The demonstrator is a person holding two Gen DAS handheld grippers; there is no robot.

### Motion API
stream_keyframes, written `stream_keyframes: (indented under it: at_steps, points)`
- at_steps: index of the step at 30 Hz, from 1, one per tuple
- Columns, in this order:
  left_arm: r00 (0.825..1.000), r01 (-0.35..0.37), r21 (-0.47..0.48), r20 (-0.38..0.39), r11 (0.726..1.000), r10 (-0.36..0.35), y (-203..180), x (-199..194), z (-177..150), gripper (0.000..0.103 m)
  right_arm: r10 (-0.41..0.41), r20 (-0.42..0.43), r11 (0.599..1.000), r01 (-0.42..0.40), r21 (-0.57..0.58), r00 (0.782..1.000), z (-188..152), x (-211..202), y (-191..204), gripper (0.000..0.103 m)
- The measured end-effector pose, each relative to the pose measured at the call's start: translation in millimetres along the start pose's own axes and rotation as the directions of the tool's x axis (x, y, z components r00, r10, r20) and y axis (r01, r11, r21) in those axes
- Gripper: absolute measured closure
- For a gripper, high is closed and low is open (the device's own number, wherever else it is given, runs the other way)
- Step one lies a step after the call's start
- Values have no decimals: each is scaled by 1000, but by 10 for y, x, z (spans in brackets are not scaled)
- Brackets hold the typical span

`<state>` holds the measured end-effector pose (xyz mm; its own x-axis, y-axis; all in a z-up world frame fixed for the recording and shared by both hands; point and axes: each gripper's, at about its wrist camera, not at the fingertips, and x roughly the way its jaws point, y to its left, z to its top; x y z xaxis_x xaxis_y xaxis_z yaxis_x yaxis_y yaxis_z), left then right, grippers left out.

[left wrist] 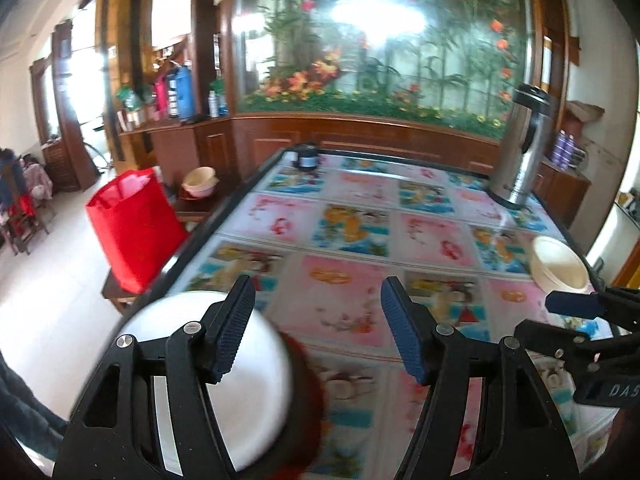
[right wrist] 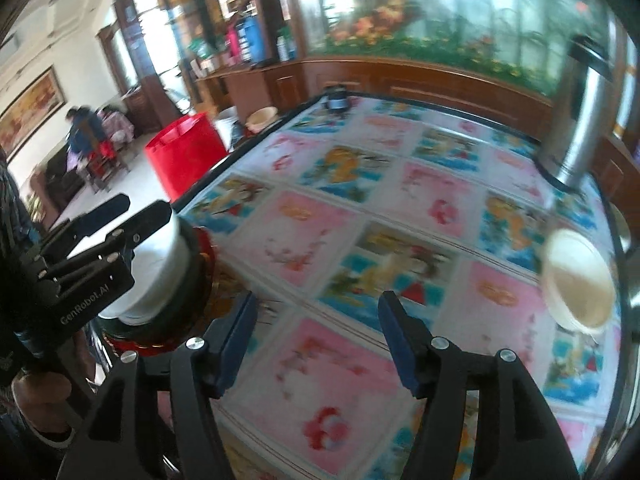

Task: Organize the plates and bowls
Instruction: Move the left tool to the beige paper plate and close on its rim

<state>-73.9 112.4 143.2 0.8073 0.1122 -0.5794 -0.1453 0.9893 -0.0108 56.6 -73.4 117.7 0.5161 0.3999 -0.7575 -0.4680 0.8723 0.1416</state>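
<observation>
A white bowl (left wrist: 256, 372) sits in a dark bowl with a red rim (left wrist: 304, 412) at the table's near left corner; the stack shows in the right wrist view too (right wrist: 168, 280). A cream bowl (left wrist: 558, 266) sits at the table's right edge, also in the right wrist view (right wrist: 580, 284). My left gripper (left wrist: 318, 332) is open and empty, its left finger over the white bowl. My right gripper (right wrist: 316, 340) is open and empty above the table, between the stack and the cream bowl. Both views are blurred.
The table (left wrist: 360, 220) has a colourful patterned cover. A steel thermos (left wrist: 520, 148) stands at the back right and a small dark jar (left wrist: 308, 158) at the far edge. A red bag (left wrist: 136, 228) and a stool with a bowl (left wrist: 200, 184) stand left of the table.
</observation>
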Motion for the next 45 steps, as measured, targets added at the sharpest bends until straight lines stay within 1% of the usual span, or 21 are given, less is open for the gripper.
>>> stream_keyframes:
  at_steps: [3,7,12,13,18,24,28,34,38,45]
  points:
    - [1000,28,23,-6,999,-28,-207,54,-5,37,-35,14,999,34,42,999,-62,-120,-233,38]
    - [997,65,51,-38,997,-63,-484,174,5,37,-72,13,993,70,98,997,-126,-201,-538,38]
    - [995,94,78,-49,993,-90,-768,257,25,37,-111,21,982,106,153,994,-224,-330,-902,36]
    - [993,109,81,-56,991,-104,-841,285,29,37,-130,18,978,126,166,991,-247,-357,-998,34]
    - [985,157,100,-85,982,-149,-1159,420,32,37,-189,-1,956,184,230,982,-352,-450,-1407,34]
    - [970,218,127,-141,968,-200,-1606,629,39,37,-262,-45,916,263,303,964,-453,-501,-1920,34]
    - [954,252,122,-199,960,-226,-1886,857,105,37,-272,-58,893,274,356,961,-476,-486,-2236,34]
    - [939,282,115,-235,952,-250,-2278,1117,245,37,-276,-71,867,280,412,959,-411,-410,-2651,34]
    - [931,294,115,-260,949,-257,-2512,1291,277,37,-273,-86,869,284,405,958,-328,-308,-2819,34]
    - [905,311,84,-331,947,-267,-2794,1583,269,37,-256,-109,879,279,387,960,-222,-126,-2998,34]
